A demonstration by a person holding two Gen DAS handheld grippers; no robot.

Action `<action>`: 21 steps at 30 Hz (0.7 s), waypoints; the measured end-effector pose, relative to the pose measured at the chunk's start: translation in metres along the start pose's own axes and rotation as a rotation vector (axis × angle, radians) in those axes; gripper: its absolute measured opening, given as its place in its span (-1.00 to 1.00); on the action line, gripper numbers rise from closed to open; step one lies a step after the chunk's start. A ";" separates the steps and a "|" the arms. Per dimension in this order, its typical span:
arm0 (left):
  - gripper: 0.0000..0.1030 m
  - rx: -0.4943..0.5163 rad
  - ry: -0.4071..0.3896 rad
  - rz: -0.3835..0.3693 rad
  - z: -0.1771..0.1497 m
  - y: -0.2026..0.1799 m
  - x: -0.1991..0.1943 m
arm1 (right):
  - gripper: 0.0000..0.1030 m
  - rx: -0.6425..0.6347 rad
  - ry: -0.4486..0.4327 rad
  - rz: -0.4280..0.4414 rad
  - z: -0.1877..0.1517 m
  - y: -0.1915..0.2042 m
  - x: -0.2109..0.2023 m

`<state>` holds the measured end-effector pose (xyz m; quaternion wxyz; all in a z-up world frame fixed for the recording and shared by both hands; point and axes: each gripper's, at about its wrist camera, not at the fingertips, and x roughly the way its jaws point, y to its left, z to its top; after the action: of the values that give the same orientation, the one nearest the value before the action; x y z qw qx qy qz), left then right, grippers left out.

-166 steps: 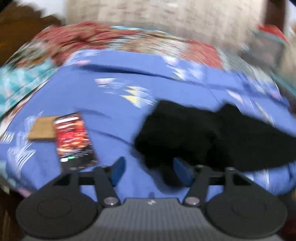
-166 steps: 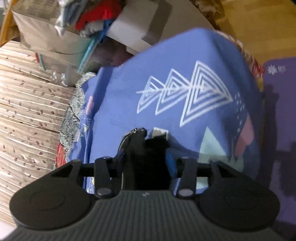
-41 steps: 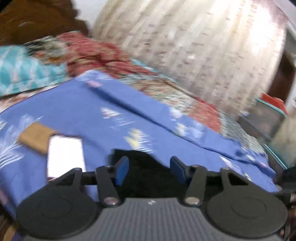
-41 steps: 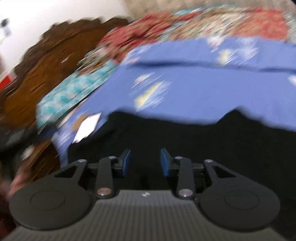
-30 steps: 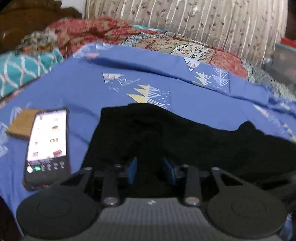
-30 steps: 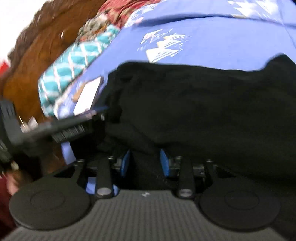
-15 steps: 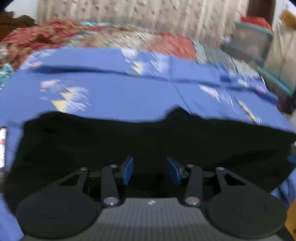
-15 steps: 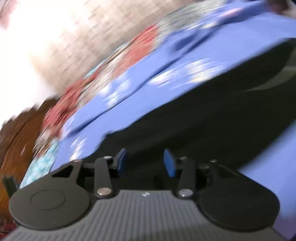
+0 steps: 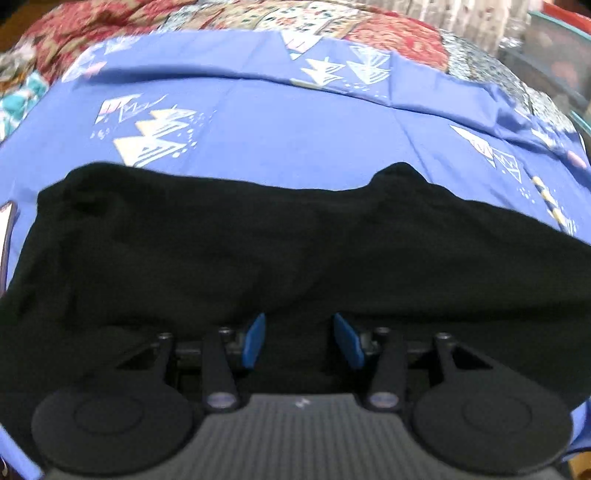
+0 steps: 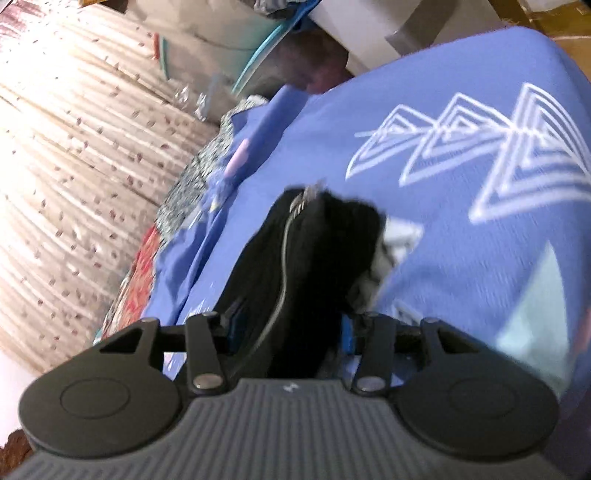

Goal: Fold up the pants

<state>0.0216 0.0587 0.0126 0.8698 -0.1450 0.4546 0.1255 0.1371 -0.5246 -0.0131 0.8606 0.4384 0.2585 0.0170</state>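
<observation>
The black pants (image 9: 258, 243) lie stretched sideways across the blue patterned bedsheet (image 9: 288, 133), folded lengthwise. My left gripper (image 9: 299, 336) hovers over their near edge with blue pads apart, holding nothing. In the right wrist view, one end of the pants (image 10: 303, 258), with a zipper and a white label showing, sits bunched between the pads of my right gripper (image 10: 291, 328), which is closed on the cloth.
A phone edge (image 9: 5, 221) shows at the far left of the sheet. A red patterned quilt (image 9: 110, 22) lies behind. A curtain (image 10: 55, 129) and plastic storage boxes (image 10: 240, 48) stand beyond the bed's end.
The left gripper let go of the pants and opened, moving right along them. The right gripper swung to the pants' end and closed on it.
</observation>
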 end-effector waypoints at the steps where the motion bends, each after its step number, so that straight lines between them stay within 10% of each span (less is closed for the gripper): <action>1: -0.17 -0.016 0.006 -0.003 0.002 0.000 -0.002 | -0.02 -0.009 -0.006 -0.008 0.004 0.002 0.005; 4: -0.17 -0.052 0.026 -0.024 0.004 -0.002 -0.006 | -0.12 -0.032 -0.001 -0.040 0.012 0.006 0.015; 7: -0.17 -0.063 0.042 -0.050 0.005 -0.008 -0.009 | -0.62 -0.076 0.031 -0.082 0.015 0.008 0.021; 11: -0.17 -0.043 0.039 -0.101 0.004 -0.019 -0.016 | -0.69 -0.179 0.043 -0.025 0.006 0.035 0.012; 21: -0.15 -0.062 0.021 -0.156 -0.009 -0.012 -0.032 | -0.58 -1.042 0.293 0.144 -0.142 0.173 0.007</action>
<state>0.0013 0.0413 0.0362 0.8672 -0.2083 0.4468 0.0699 0.1124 -0.3108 0.0473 0.9155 -0.0364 0.3026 0.2625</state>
